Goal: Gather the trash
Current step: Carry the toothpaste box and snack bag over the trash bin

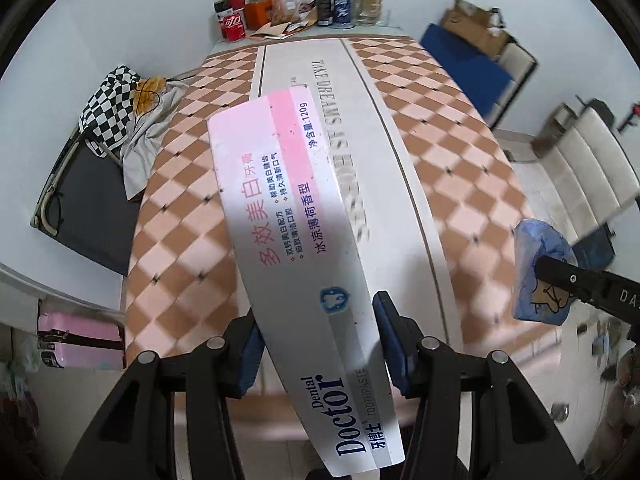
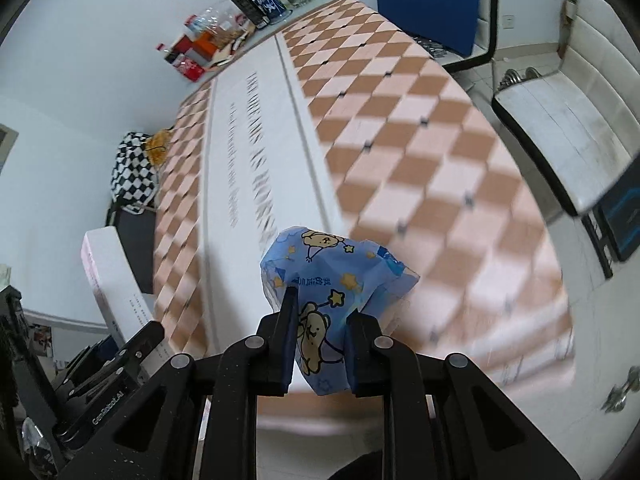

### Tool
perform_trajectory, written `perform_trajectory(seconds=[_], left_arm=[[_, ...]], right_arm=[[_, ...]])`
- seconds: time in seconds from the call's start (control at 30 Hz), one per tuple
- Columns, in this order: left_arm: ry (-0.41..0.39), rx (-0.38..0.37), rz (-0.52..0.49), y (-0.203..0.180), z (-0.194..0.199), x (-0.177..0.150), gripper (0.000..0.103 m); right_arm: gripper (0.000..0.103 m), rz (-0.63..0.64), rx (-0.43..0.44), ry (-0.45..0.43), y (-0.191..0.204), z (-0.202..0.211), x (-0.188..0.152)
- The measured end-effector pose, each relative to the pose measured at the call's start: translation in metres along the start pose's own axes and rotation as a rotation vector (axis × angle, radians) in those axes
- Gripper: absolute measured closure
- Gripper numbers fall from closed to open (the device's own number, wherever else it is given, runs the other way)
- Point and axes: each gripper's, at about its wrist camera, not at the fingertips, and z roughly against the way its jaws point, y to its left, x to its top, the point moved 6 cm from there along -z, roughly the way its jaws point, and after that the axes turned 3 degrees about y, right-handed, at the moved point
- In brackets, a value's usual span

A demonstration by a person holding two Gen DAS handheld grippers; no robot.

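Left wrist view: the left gripper (image 1: 320, 344) is clamped on a toothpaste box (image 1: 288, 216), which reaches forward from its fingers over the checkered table (image 1: 440, 168), with bottles and a red can (image 1: 233, 26) far ahead. Right wrist view: the right gripper (image 2: 320, 340) grasps a crumpled blue wrapper (image 2: 324, 280) between its fingers, above the table's near edge.

Smooth, slightly glossy cardboard toothpaste box (image 1: 296, 248); thin, crinkled printed plastic wrapper (image 2: 332, 296); the checked tablecloth (image 1: 452, 168) looks smooth; matt black plastic gripper arms.
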Motion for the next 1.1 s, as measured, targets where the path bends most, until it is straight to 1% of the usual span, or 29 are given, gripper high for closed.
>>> perform_trajectory(seconds=[0.03, 0.07, 0.1, 0.17, 0.2, 0.27, 0.37, 0.43, 0.47, 0.53, 0.6, 0.63, 0.67, 0.73, 0.77, 0.83, 0.87, 0.9, 0.97, 1.0, 1.07, 1.1], left_arm=[[-0.001, -0.006, -0.008, 0.002, 0.005, -0.010, 0.055], [0.003, -0.016, -0.019, 0.006, 0.013, -0.030, 0.055], [0.009, -0.025, -0.026, 0.008, 0.017, -0.042, 0.055], [0.033, -0.043, -0.043, 0.012, 0.022, -0.069, 0.055], [0.053, -0.056, -0.056, 0.013, 0.024, -0.089, 0.055], [0.089, -0.074, -0.076, 0.013, 0.022, -0.116, 0.055], [0.171, -0.102, -0.102, 0.011, 0.004, -0.166, 0.055], [0.256, -0.118, -0.105, 0.008, -0.023, -0.202, 0.055], [0.282, -0.125, -0.100, 0.008, -0.032, -0.213, 0.055], [0.376, -0.160, -0.085, 0.003, -0.071, -0.242, 0.055], [0.449, -0.190, -0.063, -0.001, -0.113, -0.262, 0.055], [0.468, -0.196, -0.057, -0.003, -0.128, -0.267, 0.055], [0.497, -0.201, -0.045, -0.006, -0.159, -0.274, 0.055], [0.535, -0.221, -0.024, -0.010, -0.201, -0.278, 0.055], [0.551, -0.226, 0.002, -0.012, -0.234, -0.279, 0.055], [0.571, -0.240, 0.032, -0.014, -0.285, -0.275, 0.055], [0.577, -0.243, 0.042, -0.014, -0.303, -0.274, 0.055], [0.588, -0.246, 0.053, -0.015, -0.334, -0.270, 0.055], [0.590, -0.233, 0.064, -0.014, -0.369, -0.263, 0.055], [0.592, -0.240, 0.082, -0.015, -0.393, -0.256, 0.055], [0.588, -0.239, 0.097, -0.016, -0.420, -0.249, 0.055], [0.584, -0.242, 0.098, -0.018, -0.438, -0.244, 0.055]], right_arm=[[0.083, -0.007, 0.000, -0.008, 0.001, 0.008, -0.025], [0.083, -0.014, 0.000, -0.010, 0.002, 0.014, -0.045], [0.083, -0.028, -0.002, -0.007, 0.002, 0.019, -0.073], [0.083, -0.051, 0.000, 0.009, 0.001, 0.022, -0.110], [0.083, -0.062, -0.004, 0.022, 0.000, 0.023, -0.130], [0.083, -0.077, -0.020, 0.052, -0.004, 0.020, -0.172], [0.083, -0.102, -0.047, 0.121, -0.014, 0.004, -0.229], [0.083, -0.114, -0.075, 0.179, -0.028, -0.013, -0.263], [0.083, -0.121, -0.085, 0.203, -0.034, -0.023, -0.275], [0.083, -0.135, -0.110, 0.250, -0.053, -0.046, -0.300], [0.083, -0.159, -0.123, 0.287, -0.073, -0.072, -0.318], [0.083, -0.176, -0.129, 0.308, -0.085, -0.089, -0.327], [0.083, -0.193, -0.133, 0.325, -0.097, -0.107, -0.333], [0.083, -0.218, -0.138, 0.347, -0.119, -0.142, -0.342], [0.083, -0.230, -0.141, 0.355, -0.130, -0.159, -0.345], [0.083, -0.252, -0.138, 0.362, -0.153, -0.199, -0.347], [0.083, -0.263, -0.139, 0.365, -0.166, -0.220, -0.348], [0.083, -0.278, -0.132, 0.363, -0.178, -0.241, -0.346], [0.083, -0.309, -0.118, 0.363, -0.195, -0.273, -0.340], [0.083, -0.326, -0.099, 0.357, -0.205, -0.294, -0.338], [0.083, -0.338, -0.079, 0.354, -0.213, -0.324, -0.328], [0.083, -0.347, -0.056, 0.350, -0.219, -0.343, -0.325]])
